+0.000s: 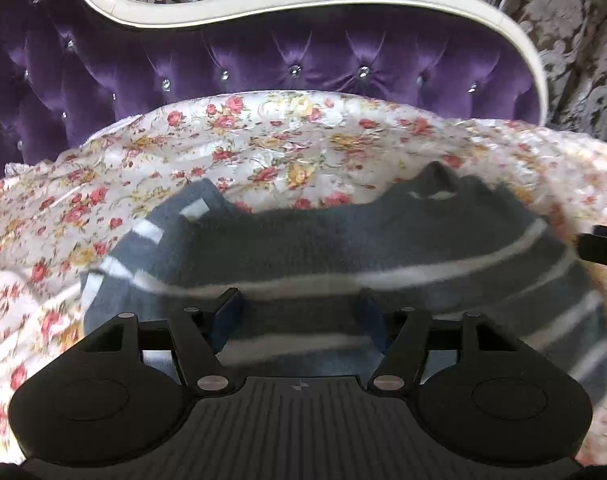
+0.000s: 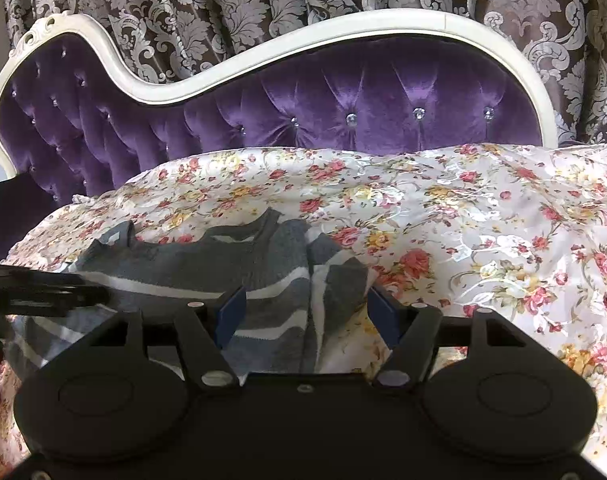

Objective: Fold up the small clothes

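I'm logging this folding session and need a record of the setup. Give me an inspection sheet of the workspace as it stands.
Surface: floral bedspread, wrinkled, covering the bed.
Job's things: grey striped sweater lying on the bedspread, collar towards the headboard; its sleeve is folded over the body on one side.
Clutter: nothing seen.
Grippers: left tool open above the sweater's lower part, nothing pinched; right tool open over the folded sleeve edge, nothing pinched.
Cables: nothing seen.
Surroundings: purple tufted headboard with a white frame; patterned curtain behind it.
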{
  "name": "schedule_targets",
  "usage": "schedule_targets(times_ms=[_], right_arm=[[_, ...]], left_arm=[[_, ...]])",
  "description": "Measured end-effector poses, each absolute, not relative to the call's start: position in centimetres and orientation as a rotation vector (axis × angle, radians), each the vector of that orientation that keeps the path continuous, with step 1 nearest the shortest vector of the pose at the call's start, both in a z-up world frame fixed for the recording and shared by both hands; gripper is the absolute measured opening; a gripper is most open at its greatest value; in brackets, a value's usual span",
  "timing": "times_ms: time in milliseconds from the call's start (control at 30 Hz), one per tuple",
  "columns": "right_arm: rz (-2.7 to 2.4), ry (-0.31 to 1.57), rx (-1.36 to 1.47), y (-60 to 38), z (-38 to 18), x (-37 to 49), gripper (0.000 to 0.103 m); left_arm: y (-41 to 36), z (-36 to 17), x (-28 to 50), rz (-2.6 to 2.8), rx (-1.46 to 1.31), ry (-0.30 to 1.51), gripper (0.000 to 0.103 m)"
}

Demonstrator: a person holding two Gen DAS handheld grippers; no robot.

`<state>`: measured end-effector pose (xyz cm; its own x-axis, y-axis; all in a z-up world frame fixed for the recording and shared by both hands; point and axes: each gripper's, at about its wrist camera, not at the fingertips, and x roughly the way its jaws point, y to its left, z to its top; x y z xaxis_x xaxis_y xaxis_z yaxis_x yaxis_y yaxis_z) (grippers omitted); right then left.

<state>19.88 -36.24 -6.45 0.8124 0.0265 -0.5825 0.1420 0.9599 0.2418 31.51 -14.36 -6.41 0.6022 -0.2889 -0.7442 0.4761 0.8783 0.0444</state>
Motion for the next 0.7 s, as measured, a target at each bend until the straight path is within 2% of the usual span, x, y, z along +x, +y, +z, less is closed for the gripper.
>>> schedule_targets(times_ms=[333,600,700], right_arm=[[-0.034,0.627,0.352,-36.7,-6.4,19.9,0.071],[0.060,0.658,0.784,-41.1,-8.7,19.6,0.076],[0.097,0.683,0.852,-41.5,-9.4,19.6,0.076]], left_arm=[[-15.4,-7.3,36.4,-0.340,0.206,0.852,0.070],[-13.7,-2.9,33.6,-0.405,0.103,0.795,0.068],[-13.9,-2.5,31.4,-0.456,0.120,0.796,0.068]])
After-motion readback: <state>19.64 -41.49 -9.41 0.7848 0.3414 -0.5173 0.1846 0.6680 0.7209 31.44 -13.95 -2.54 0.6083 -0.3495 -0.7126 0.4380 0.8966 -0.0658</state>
